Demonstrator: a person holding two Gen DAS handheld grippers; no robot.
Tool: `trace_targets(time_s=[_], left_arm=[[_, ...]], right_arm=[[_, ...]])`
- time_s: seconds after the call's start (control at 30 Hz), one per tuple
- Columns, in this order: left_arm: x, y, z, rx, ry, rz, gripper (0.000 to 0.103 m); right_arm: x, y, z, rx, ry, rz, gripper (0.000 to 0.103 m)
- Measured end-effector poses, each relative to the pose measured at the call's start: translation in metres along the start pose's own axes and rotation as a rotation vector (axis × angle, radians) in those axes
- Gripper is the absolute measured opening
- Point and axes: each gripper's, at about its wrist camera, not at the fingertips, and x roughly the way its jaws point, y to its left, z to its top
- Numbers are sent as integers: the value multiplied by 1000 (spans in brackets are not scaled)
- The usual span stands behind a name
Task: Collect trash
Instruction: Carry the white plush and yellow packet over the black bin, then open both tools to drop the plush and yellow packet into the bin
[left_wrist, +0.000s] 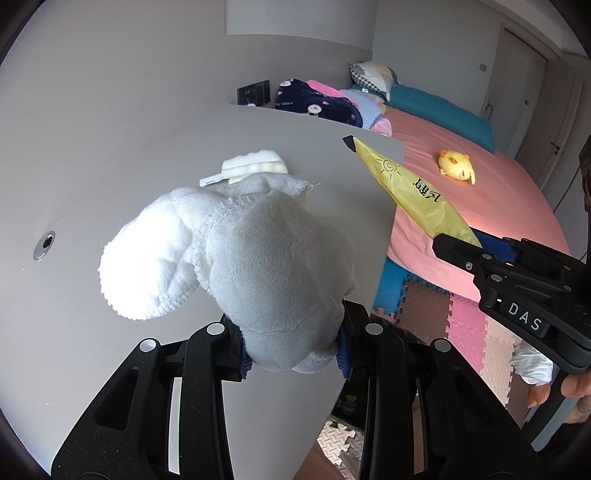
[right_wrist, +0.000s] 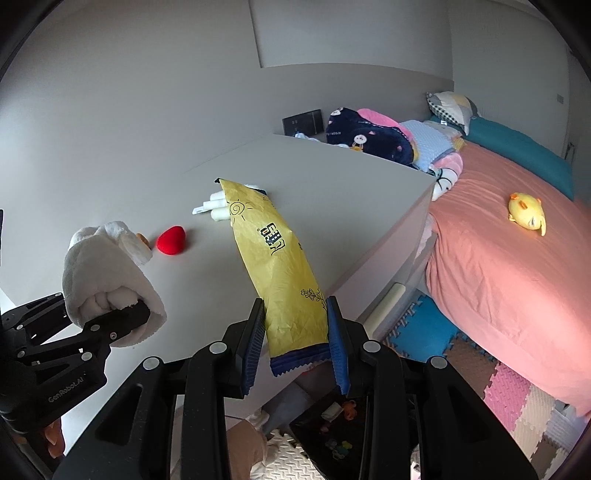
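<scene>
left gripper (left_wrist: 293, 354), lower centre, clenched on the bunched white cloth (left_wrist: 236, 254), right gripper (right_wrist: 297, 341) clamping the yellow wrapper (right_wrist: 275, 258) by its base, both raised off the grey table (right_wrist: 332, 192), likely for binning.
</scene>
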Motion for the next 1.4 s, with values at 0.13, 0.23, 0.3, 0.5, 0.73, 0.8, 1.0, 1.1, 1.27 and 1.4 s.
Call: trace_targets(time_s=[0.13,0.23,0.3,0.5,0.73,0.8,1.0,1.1,1.27,1.4], left_arm=[[4,-18,1,24,7,-36,33],[7,-32,2,51,9,-55,33],[8,-42,3,69,11,-70,33],[14,-67,6,112,17,-116,34],[23,-99,6,178,32,-168,34],[25,-108,6,197,36,-180,34],[28,-128,5,242,45,-218,34],[32,-138,3,262,62,-249,36],[38,-148,-3,291,80,-263,96],[39,-138,1,262,70,-253,98]], right_arm=[[-12,-16,-7,30,-9,-21,34],[-19,-28,-11,49,-13,-42,34],[-22,-35,-14,63,-15,-54,34],[-35,-60,-24,112,-22,-96,34],[-49,-89,-37,174,-25,-150,34],[-53,-97,-40,189,-26,-163,34],[-61,-117,-50,231,-28,-201,35],[-62,-124,-52,247,-21,-221,35],[-62,-136,-54,296,-25,-279,77],[-64,-147,-54,336,-35,-315,78]])
